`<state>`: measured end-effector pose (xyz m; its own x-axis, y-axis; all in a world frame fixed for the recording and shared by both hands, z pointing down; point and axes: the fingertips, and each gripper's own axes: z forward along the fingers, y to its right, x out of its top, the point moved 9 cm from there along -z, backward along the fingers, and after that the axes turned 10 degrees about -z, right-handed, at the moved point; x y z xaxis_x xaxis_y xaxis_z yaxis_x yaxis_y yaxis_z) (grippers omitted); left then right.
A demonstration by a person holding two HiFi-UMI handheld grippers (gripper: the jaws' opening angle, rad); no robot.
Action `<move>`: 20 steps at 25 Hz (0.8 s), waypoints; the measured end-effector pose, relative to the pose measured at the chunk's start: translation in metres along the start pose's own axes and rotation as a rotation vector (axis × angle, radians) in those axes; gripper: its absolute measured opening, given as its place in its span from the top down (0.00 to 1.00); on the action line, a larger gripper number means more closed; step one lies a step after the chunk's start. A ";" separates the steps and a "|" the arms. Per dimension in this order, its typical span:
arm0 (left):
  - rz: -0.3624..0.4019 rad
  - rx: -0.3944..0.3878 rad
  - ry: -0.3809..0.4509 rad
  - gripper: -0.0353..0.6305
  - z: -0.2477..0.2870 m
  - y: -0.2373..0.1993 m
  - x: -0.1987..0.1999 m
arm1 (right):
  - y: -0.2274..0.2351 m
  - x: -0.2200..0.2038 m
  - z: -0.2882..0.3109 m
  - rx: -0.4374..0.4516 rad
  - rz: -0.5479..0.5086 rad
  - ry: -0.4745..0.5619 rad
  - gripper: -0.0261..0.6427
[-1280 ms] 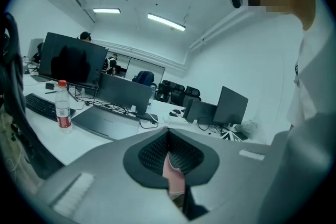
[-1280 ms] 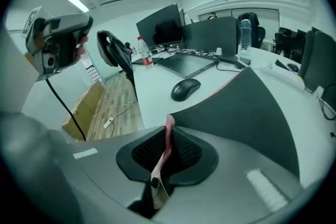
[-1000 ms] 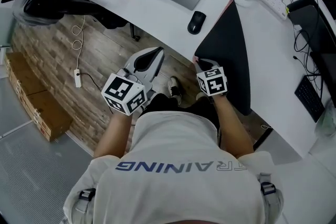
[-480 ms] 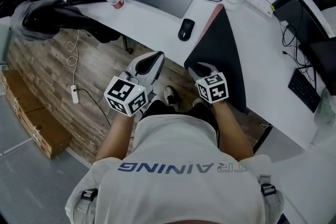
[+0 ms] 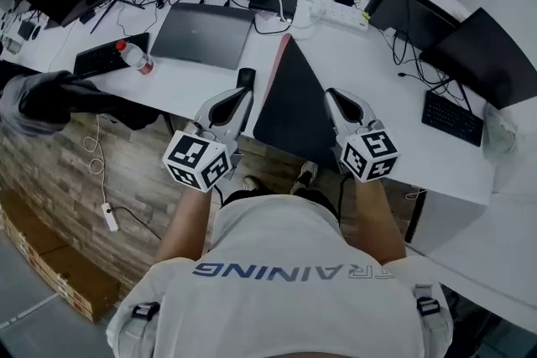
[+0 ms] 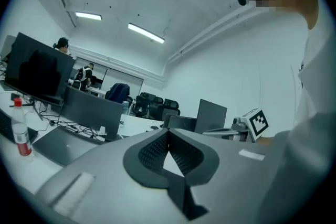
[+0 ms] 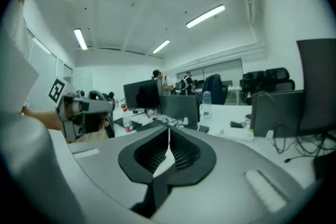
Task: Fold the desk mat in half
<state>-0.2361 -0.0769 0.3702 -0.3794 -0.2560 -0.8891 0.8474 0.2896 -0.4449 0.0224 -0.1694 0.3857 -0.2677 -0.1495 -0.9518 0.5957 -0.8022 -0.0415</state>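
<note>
The dark desk mat (image 5: 294, 101) lies on the white desk (image 5: 394, 80), reaching its front edge, with a pink strip along its left side. In the head view both grippers are raised level in front of the desk. My left gripper (image 5: 243, 95) is just left of the mat, and its jaws (image 6: 168, 132) meet at the tips with nothing between them. My right gripper (image 5: 333, 94) hangs over the mat's right edge, apart from it. Its jaws (image 7: 169, 131) have just been closing and meet at the tips, empty.
A black mouse (image 5: 245, 78) sits just left of the mat. Behind it are a grey tablet (image 5: 201, 33), a bottle (image 5: 134, 56) and a keyboard (image 5: 105, 56). Monitors, cables and a power strip (image 5: 336, 12) fill the back. Another keyboard (image 5: 453, 117) lies at the right.
Both grippers rose from below the desk's front edge to above it. The right gripper left the mat's near corner and moved up and right. The view swung forward over the desk.
</note>
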 end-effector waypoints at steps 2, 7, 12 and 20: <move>0.023 -0.038 0.012 0.95 0.016 0.011 0.008 | 0.023 0.018 -0.025 -0.086 -0.003 0.069 0.94; 0.069 -0.130 0.042 0.95 0.050 0.039 0.029 | 0.062 0.054 -0.089 -0.292 -0.021 0.198 0.94; 0.106 -0.191 0.063 0.95 0.073 0.061 0.041 | 0.080 0.063 -0.135 -0.439 -0.016 0.261 0.94; 0.107 -0.227 0.030 0.95 0.088 0.073 0.037 | 0.082 0.054 -0.140 -0.452 -0.017 0.224 0.94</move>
<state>-0.1558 -0.1467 0.3144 -0.3059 -0.1859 -0.9337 0.7796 0.5141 -0.3577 0.1629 -0.1620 0.2888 -0.1403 0.0290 -0.9897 0.8743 -0.4655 -0.1376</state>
